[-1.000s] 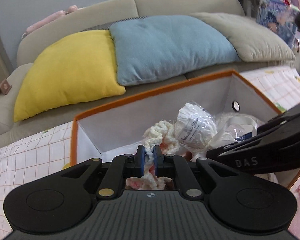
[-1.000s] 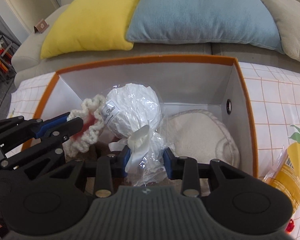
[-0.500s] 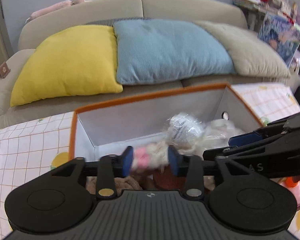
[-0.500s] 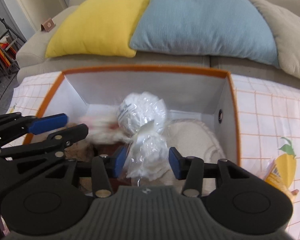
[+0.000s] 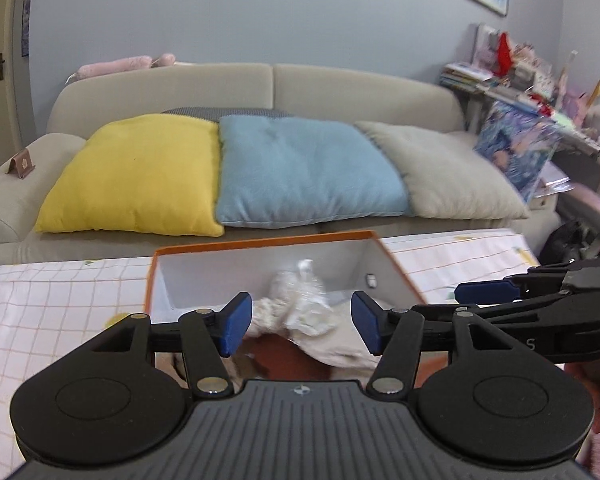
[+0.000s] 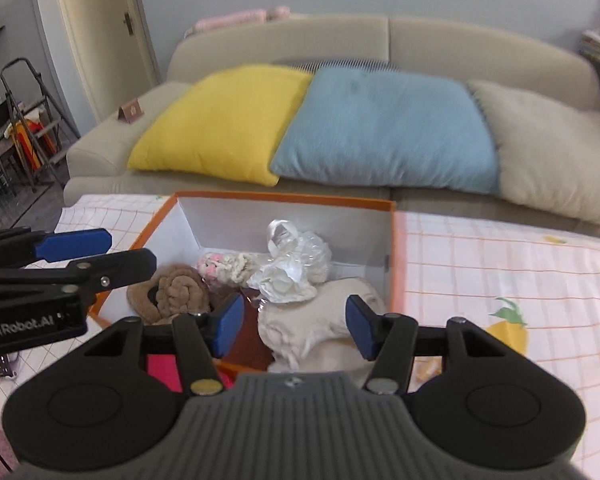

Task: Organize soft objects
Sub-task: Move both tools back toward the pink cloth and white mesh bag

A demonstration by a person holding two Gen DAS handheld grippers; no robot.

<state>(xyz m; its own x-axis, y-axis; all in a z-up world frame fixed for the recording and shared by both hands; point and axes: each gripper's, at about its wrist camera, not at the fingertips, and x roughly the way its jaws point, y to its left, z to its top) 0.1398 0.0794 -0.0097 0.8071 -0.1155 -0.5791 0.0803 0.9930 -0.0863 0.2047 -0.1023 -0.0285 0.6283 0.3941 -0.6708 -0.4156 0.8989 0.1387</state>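
- Both grippers have pulled up and back from the box since a second ago; the cream crochet piece that sat pinched in the left one and the plastic-wrapped white bundle that the right one had by its neck now lie loose inside the box
- left gripper (image 5: 301, 325) at the bottom centre of its own view: blue pads wide apart and still spreading, nothing between them, only box contents showing far behind the gap
- right gripper (image 6: 292, 329) at the bottom centre of its view: jaws also opening, about halfway apart, empty, hanging above the near end of the box
- orange-rimmed box (image 6: 397, 256) sits mid-frame on the checked tablecloth (image 6: 500, 272), white inside
- plastic-wrapped white bundle (image 6: 296, 260) lies near the middle of the box, crumpled, its clear wrap sticking up towards the back wall
- cream crochet piece (image 6: 226, 266) with pink bits lies just left of the bundle, touching it
- brown rolled plush (image 6: 172, 294) fills the box's lower left corner, beside the crochet
- cream cushion (image 6: 320, 330) takes the near right part of the box, partly under the bundle
- behind the table, the beige sofa (image 5: 340, 88) carries a yellow pillow (image 5: 136, 178), a blue pillow (image 5: 304, 172) and a beige pillow (image 5: 440, 170) in a row across the middle of the frame
- in the left view the right gripper pokes in from the right edge, and vice versa
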